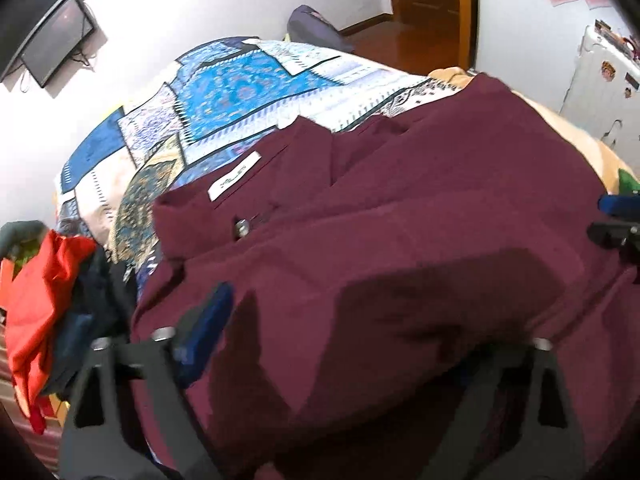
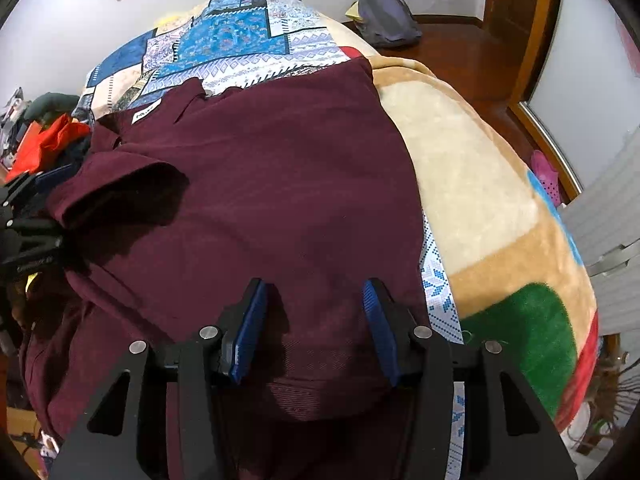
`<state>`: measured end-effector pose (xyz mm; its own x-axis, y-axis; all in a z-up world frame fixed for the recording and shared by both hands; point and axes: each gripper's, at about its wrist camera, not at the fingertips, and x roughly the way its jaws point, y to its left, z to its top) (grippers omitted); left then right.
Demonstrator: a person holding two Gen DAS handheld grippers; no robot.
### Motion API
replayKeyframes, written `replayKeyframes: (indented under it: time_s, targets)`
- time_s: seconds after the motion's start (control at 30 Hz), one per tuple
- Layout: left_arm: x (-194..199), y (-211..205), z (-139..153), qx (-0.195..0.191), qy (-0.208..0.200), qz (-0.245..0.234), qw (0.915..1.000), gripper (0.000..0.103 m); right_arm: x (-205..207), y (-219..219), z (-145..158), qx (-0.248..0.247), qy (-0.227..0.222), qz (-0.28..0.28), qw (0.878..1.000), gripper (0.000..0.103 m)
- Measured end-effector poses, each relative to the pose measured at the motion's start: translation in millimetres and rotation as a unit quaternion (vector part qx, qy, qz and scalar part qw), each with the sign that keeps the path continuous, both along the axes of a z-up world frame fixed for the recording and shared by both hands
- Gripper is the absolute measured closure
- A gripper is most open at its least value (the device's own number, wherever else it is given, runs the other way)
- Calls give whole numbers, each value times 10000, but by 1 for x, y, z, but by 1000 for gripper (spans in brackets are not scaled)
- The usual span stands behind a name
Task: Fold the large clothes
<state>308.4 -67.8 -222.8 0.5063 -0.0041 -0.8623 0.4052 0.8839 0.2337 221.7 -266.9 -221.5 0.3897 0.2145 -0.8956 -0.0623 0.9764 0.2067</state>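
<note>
Risk first. The right gripper [image 2: 316,328] has its jaws spread over the near edge of the maroon shirt [image 2: 256,184], with cloth lying between the pads but not pinched. If the jaws close on only the top layer, the shirt would likely lift unevenly and the fold would skew. The left gripper [image 1: 348,320] also stands with jaws spread above the shirt; only one blue pad [image 1: 208,320] shows clearly there, the other side being hidden by cloth and blur, so whether it straddles an edge I cannot tell. A one-sided grab would probably drag the shirt toward the pile of clothes [image 1: 52,280] at the bed's side.

Shirt: dark maroon, collared, white neck label [image 2: 147,111] facing up. It lies spread on the bed, partly on the blue patterned quilt [image 2: 224,40] and partly on the beige blanket [image 2: 460,168]. One sleeve [image 2: 120,188] lies folded over the body on the left side. Surface mostly flat with soft creases; the near hem bunches slightly under the right gripper. Fabric looks thick and floppy, apt to sag when raised.
</note>
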Motion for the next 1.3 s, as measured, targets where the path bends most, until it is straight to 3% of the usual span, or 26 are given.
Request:
replayKeyframes:
  time_s: [0.07, 0.1, 0.13, 0.2, 0.33, 0.5, 0.7, 0.9, 1.07, 1.13, 1.27, 1.3]
  targets:
    - [5, 3, 5, -188, 4, 123, 9997, 52, 1, -2, 2, 10, 66, 9, 10000, 56]
    - [6, 7, 9, -308, -16, 202, 9993, 71, 1, -3, 2, 23, 85, 17, 10000, 56]
    - [8, 14, 15, -485, -19, 323, 9983, 79, 2, -4, 4, 54, 109, 23, 9999, 56]
    - [11, 31, 28, -899, -76, 597, 9941, 89, 6, -6, 6, 103, 131, 11, 9999, 56]
    - [6, 84, 63, -1664, -330, 1229, 9778, 97, 15, -8, 23, 79, -114, -42, 9999, 56]
    - [-12, 154, 98, -2444, -583, 1958, 9479, 100, 27, 7, 43, 16, -469, 73, 9989, 56]
    - [-44, 201, 105, -2528, -829, 2449, 9323, 100, 37, 37, 30, -28, -346, 362, 9987, 56]
    - [-66, 224, 62, -2176, -433, 2813, 9336, 96, 41, 61, -2, -518, 98, 707, 9961, 56]
    - [-88, 242, 16, -2020, -2, 3101, 9290, 84, 34, 66, -3, -729, 41, 796, 9942, 56]
    - [-99, 256, -2, -2204, 239, 3212, 9207, 78, 34, 65, -3, -705, 66, 767, 9945, 56]
    - [-117, 277, -31, -3044, 752, 3327, 8894, 76, 33, 67, -2, -686, 74, 701, 9952, 56]
    - [-120, 280, -33, -3116, 784, 3366, 8852, 70, 34, 68, -3, -698, 73, 694, 9951, 56]
